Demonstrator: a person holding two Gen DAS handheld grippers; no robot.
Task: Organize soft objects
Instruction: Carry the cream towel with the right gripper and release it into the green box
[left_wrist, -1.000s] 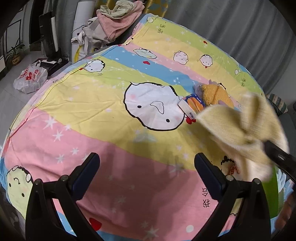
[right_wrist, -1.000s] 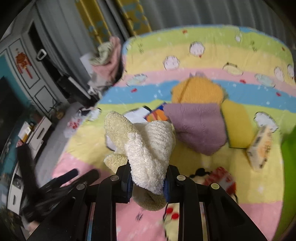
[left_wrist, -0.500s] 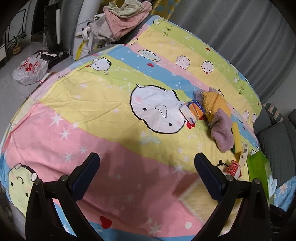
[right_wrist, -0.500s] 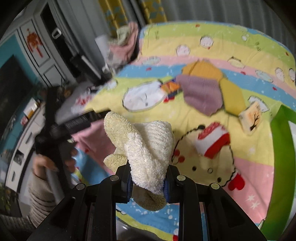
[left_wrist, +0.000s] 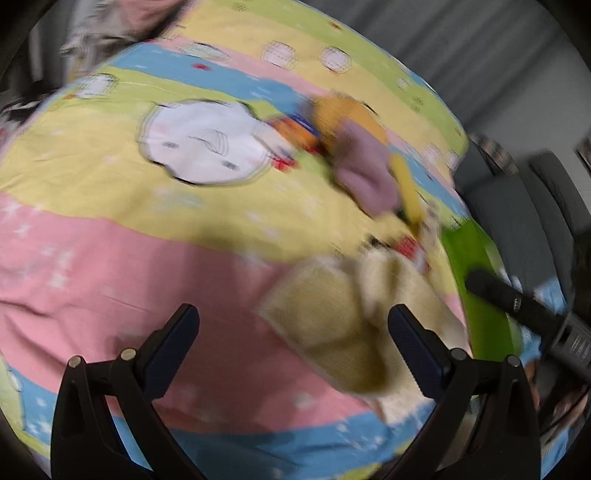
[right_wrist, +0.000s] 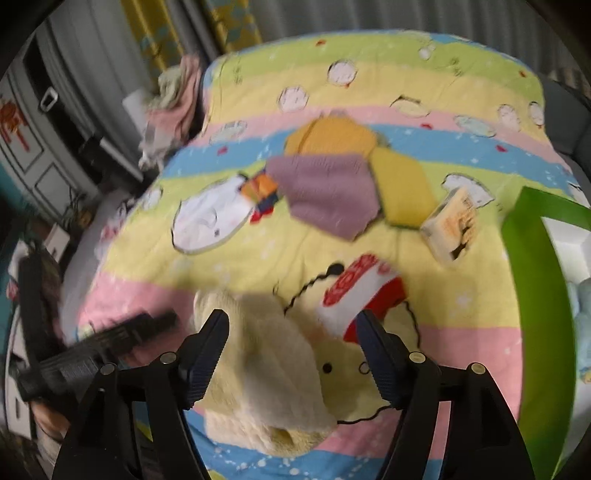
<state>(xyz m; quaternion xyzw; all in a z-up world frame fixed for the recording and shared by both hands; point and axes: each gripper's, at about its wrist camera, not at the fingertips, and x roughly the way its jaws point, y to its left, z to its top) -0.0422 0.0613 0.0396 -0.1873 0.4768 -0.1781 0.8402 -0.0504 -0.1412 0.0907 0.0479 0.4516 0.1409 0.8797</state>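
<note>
A cream fluffy cloth (right_wrist: 266, 362) lies crumpled on the striped cartoon bedspread (right_wrist: 229, 258) near the bed's front edge; it also shows in the left wrist view (left_wrist: 343, 325), blurred. My right gripper (right_wrist: 291, 347) is open just above it, a finger on each side, not holding it. My left gripper (left_wrist: 293, 343) is open and empty, with the cloth beside its right finger. Farther back lie a purple cloth (right_wrist: 328, 192), an orange cloth (right_wrist: 332, 138) and a yellow cloth (right_wrist: 404, 190).
A red and white packet (right_wrist: 358, 291), a small box (right_wrist: 450, 225) and an orange-blue packet (right_wrist: 260, 188) lie on the bed. A green bin (right_wrist: 535, 280) stands at the right edge. Clothes are piled at the far left corner (right_wrist: 173, 99).
My right gripper opened and let the cream cloth drop onto the bed in front of it. Both views shifted and are motion-blurred; the left gripper stayed open.
</note>
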